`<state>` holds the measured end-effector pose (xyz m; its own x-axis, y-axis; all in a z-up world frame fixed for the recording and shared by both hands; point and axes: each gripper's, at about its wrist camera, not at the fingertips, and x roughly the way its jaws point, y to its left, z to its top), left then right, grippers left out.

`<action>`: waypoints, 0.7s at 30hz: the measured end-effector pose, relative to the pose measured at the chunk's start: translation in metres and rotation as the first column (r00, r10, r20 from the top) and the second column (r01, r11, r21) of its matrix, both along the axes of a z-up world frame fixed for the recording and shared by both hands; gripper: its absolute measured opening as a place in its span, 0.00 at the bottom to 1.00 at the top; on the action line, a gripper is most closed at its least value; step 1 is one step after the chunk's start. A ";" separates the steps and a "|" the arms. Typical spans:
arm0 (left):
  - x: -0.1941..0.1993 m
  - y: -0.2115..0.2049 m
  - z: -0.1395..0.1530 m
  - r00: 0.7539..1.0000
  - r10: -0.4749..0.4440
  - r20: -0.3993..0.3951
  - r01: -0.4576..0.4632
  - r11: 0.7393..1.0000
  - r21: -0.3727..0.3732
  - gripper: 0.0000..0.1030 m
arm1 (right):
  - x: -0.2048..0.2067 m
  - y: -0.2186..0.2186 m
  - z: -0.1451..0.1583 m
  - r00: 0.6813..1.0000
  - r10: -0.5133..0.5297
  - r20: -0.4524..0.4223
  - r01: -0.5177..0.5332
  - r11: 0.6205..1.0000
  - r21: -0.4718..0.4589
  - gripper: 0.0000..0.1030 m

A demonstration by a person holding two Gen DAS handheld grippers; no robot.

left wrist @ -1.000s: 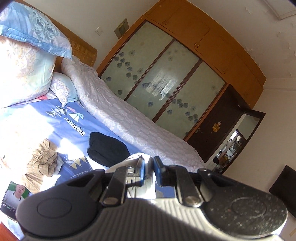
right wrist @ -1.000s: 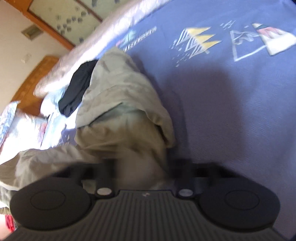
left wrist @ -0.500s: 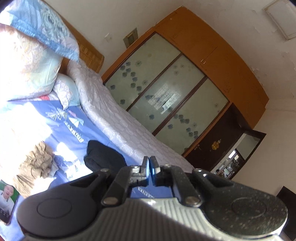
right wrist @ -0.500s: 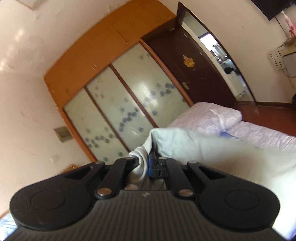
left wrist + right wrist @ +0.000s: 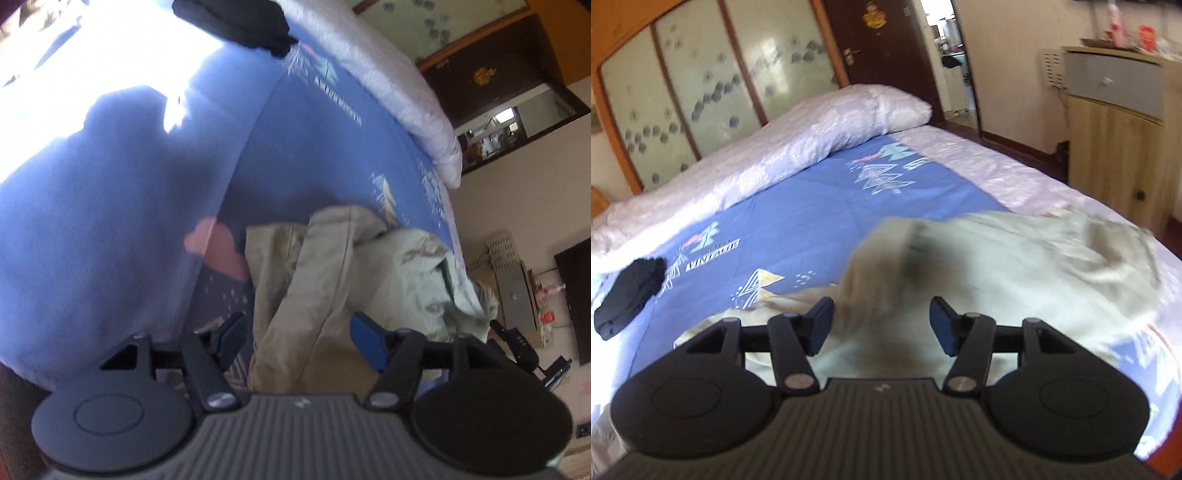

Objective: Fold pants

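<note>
A: What is taking up most of the room ahead of the claws?

B: The bed (image 5: 820,206) is filling both views, with its blue printed sheet (image 5: 110,229) spreading out beyond the fingers of each claw. A pale rolled quilt (image 5: 812,140) is lying along the far side of the bed, well beyond the right claw (image 5: 882,325), and a wardrobe with frosted sliding doors (image 5: 701,92) is standing behind that.

A: And the pants?

B: The khaki pants (image 5: 332,280) are lying crumpled on the sheet directly in front of the left claw (image 5: 295,339), with cloth running down between its two fingers. From the right wrist view the pants (image 5: 1015,266) are spreading ahead and off to the right of the claw, and a raised part in front of the fingers is blurring.

A: How are the claws standing?

B: Both are gaping wide. The left claw's blue pads (image 5: 369,343) are sitting either side of the cloth without pinching it. The right claw is holding nothing either, its fingers well apart over the fabric.

A: Anything smaller?

B: A dark bundled garment (image 5: 628,299) is sitting on the sheet far to the left of the right claw, well apart from the pants. In the left wrist view it (image 5: 236,22) is lying far ahead.
</note>
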<state>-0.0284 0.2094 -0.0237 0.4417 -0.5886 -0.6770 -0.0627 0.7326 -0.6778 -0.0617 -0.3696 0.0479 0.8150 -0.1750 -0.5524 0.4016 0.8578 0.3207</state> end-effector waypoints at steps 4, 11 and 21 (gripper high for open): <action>-0.003 -0.020 -0.035 0.994 -0.037 -0.098 0.031 0.997 -0.068 0.89 | -0.043 -0.045 -0.011 0.987 -0.158 -0.011 0.158 0.981 0.110 0.60; 0.009 -0.045 -0.037 0.988 -0.097 -0.118 0.093 0.995 -0.036 0.25 | -0.072 -0.071 -0.049 0.961 -0.266 -0.072 0.275 0.934 0.226 0.61; -0.008 0.116 0.106 0.901 0.351 0.255 -0.369 0.929 0.025 0.24 | -0.048 -0.057 -0.063 0.972 -0.228 -0.048 0.232 0.930 0.284 0.61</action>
